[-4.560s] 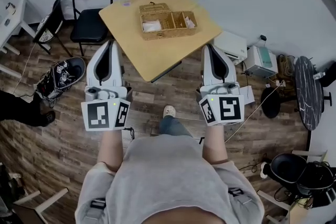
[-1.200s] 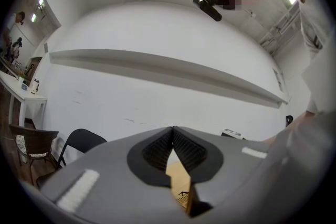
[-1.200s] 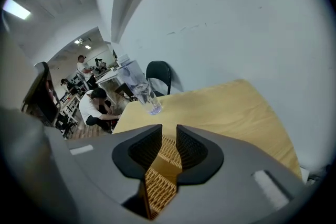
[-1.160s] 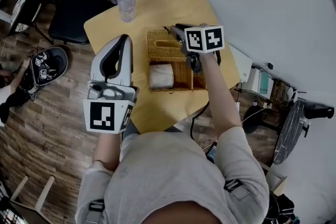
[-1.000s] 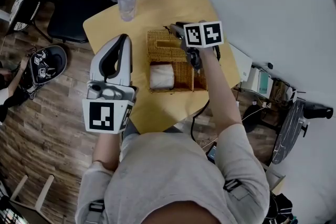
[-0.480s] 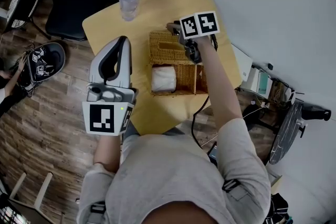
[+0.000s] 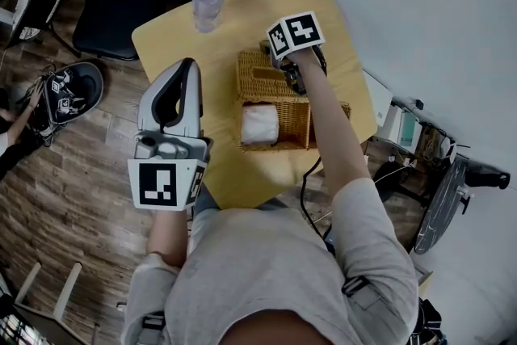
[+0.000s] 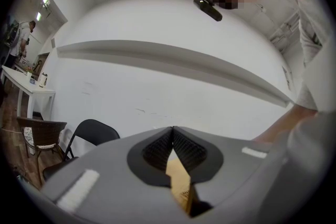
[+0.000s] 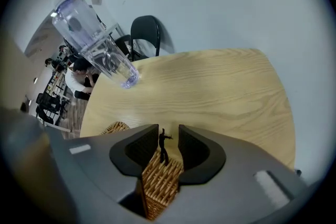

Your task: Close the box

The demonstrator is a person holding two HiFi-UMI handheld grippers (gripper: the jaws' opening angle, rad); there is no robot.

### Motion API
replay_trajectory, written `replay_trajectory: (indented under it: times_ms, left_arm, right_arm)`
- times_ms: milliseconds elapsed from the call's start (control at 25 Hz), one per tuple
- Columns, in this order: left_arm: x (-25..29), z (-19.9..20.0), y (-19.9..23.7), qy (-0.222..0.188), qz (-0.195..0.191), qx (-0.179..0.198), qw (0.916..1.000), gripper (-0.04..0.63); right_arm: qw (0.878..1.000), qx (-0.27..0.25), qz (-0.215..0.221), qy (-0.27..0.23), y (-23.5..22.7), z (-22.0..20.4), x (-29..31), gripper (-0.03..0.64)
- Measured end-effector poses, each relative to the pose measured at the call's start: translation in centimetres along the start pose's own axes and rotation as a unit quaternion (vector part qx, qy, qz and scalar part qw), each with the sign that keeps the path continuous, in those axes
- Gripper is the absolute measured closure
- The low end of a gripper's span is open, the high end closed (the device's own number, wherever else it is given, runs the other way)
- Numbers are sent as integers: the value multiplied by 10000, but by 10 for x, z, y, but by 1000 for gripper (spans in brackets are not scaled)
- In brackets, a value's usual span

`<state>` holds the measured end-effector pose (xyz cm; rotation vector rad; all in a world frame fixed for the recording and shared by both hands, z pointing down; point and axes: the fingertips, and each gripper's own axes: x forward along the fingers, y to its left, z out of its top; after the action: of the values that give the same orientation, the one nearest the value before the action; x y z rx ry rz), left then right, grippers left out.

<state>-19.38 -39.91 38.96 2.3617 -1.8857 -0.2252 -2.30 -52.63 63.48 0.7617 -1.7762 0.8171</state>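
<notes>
I am holding my right gripper [image 9: 168, 132] over the far half of the wicker box [image 7: 275, 145], which is sitting near the middle of the light wooden table [image 7: 226, 44]. Its jaws are standing wide apart. The free edge of the woven lid [image 7: 254, 77] is showing in the gap between them, along with a small dark clasp [image 9: 163, 149] that sticks up from that edge. Neither pad is pressing on the clasp or the wicker, so I am gripping nothing with this hand. In the head view the lid is lying open on the far side of the box, and I cannot tell how steeply it is tilting.

The near half of the box is facing up uncovered, and a white folded cloth [image 7: 260, 124] is lying in its left compartment.

I am keeping my left gripper [image 8: 172, 130] to the left of the box, apart from it, above the table's left part. Its jaws are meeting at the tips and holding nothing; only a sliver of the tabletop is showing through the slit behind them.

A clear water bottle [image 7: 208, 0] is standing near the far left edge of the table, well apart from the box. A black folding chair [image 7: 121, 4] is standing on the wood floor just beyond that edge.
</notes>
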Motion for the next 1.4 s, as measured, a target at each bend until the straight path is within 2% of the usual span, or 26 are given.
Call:
replay_trajectory:
  times_ms: [160, 200, 240, 320, 640, 880, 1400]
  left_arm:
    - [-1, 0, 4, -2, 13, -16, 10000, 537]
    - [-1, 0, 6, -4, 17, -23, 10000, 537]
    - [-1, 0, 6, -6, 18, -30, 10000, 537]
    - [-2, 1, 7, -14, 7, -39, 10000, 537]
    - [-1, 5, -1, -73, -82, -22, 9999, 537]
    - [-3, 10, -9, -116, -158, 21, 9998, 537]
    - [-8, 28, -32, -268, -184, 207, 9993, 537]
  right_arm:
    - [9993, 41, -47, 368, 0, -10, 5, 512]
    - [9991, 63, -33, 411, 1, -11, 5, 540]
    - [9991, 75, -36, 420, 1, -12, 5, 595]
    - [9993, 87, -57, 353, 1, -11, 2, 597]
    - [9984, 317, -103, -455, -2, 3, -26, 600]
    - [9937, 481, 77, -1013, 7, 14, -54, 600]
    - [9805, 351, 413, -1891, 24, 25, -118, 600]
